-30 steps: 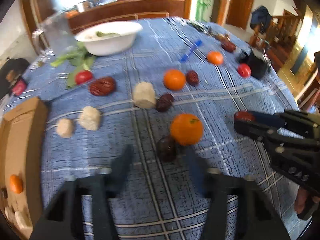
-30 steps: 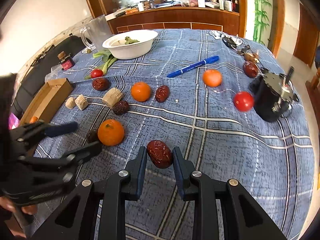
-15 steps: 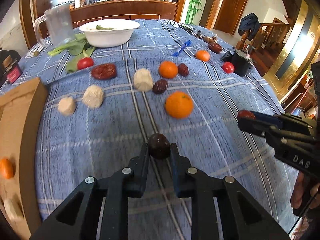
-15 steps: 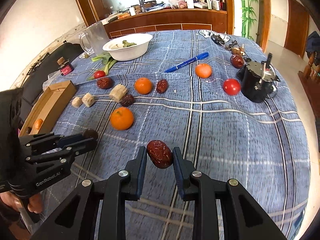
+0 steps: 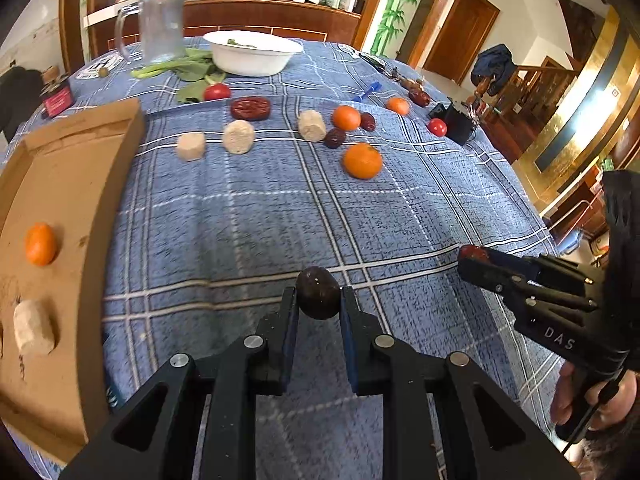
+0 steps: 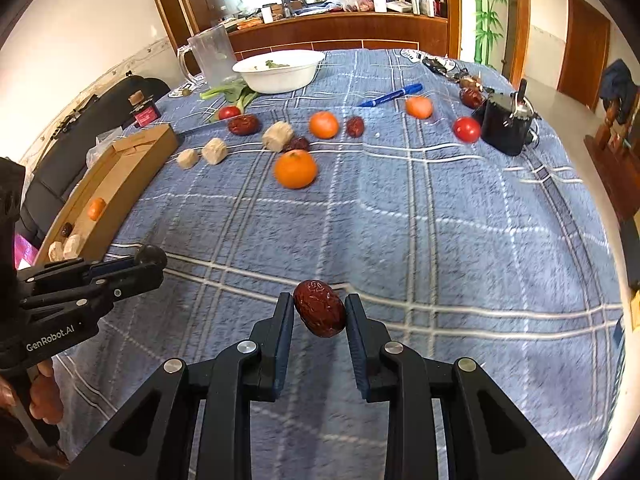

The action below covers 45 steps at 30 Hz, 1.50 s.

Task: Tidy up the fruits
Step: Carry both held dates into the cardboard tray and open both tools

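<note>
Cardboard box (image 5: 72,200), to the left of your left gripper (image 5: 319,304), already holds an orange and a pale chunk. That gripper pinches a dark date (image 5: 318,292) clear of the blue plaid cloth (image 5: 240,220). Your right gripper (image 6: 320,316) clamps a red date (image 6: 319,307), also off the cloth. Risk, as a judgement: both dates are small, rounded and held only near the fingertips, so a fast swing toward the box could roll one free; with both tools converging on one box, they may also collide. Legible writing: "GenRobot.AI" on the left tool's body, "DAS" on the right tool's body.
</note>
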Each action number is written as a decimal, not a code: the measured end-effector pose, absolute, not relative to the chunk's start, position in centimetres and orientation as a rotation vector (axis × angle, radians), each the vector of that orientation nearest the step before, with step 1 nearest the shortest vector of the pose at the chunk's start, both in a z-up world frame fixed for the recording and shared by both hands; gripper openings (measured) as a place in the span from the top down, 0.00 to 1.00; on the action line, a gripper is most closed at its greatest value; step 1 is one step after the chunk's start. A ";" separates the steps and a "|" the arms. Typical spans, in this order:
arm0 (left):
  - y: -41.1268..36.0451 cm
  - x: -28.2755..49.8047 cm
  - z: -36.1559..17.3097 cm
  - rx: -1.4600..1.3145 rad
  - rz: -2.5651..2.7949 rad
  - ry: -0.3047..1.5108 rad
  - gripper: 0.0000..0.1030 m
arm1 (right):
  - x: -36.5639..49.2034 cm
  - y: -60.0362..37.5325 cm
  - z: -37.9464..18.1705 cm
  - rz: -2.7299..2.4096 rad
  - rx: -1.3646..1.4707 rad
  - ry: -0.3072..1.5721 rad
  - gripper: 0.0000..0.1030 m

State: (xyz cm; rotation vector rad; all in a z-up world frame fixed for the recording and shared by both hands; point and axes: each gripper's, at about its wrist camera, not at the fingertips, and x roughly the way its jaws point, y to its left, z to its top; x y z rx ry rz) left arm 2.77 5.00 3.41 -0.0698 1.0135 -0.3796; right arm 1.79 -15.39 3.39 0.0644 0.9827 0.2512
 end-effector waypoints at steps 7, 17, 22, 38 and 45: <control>7.2 1.7 4.7 -0.079 -0.375 0.981 0.81 | 1.2 -12.4 4.8 0.252 0.046 0.956 0.73; 12.7 1.1 6.7 -0.126 -0.314 0.920 0.81 | 1.9 -7.2 6.7 0.306 0.009 0.920 0.73; 16.0 1.0 7.1 -0.155 -0.259 0.904 0.81 | 2.8 -3.7 7.3 0.357 -0.006 0.914 0.73; 26.7 1.2 7.5 -0.207 -0.068 0.876 0.81 | 5.8 6.7 8.6 0.516 -0.091 0.887 0.72; 29.0 2.9 6.5 -0.207 -0.021 0.900 0.81 | 8.3 10.4 8.0 0.540 -0.124 0.899 0.72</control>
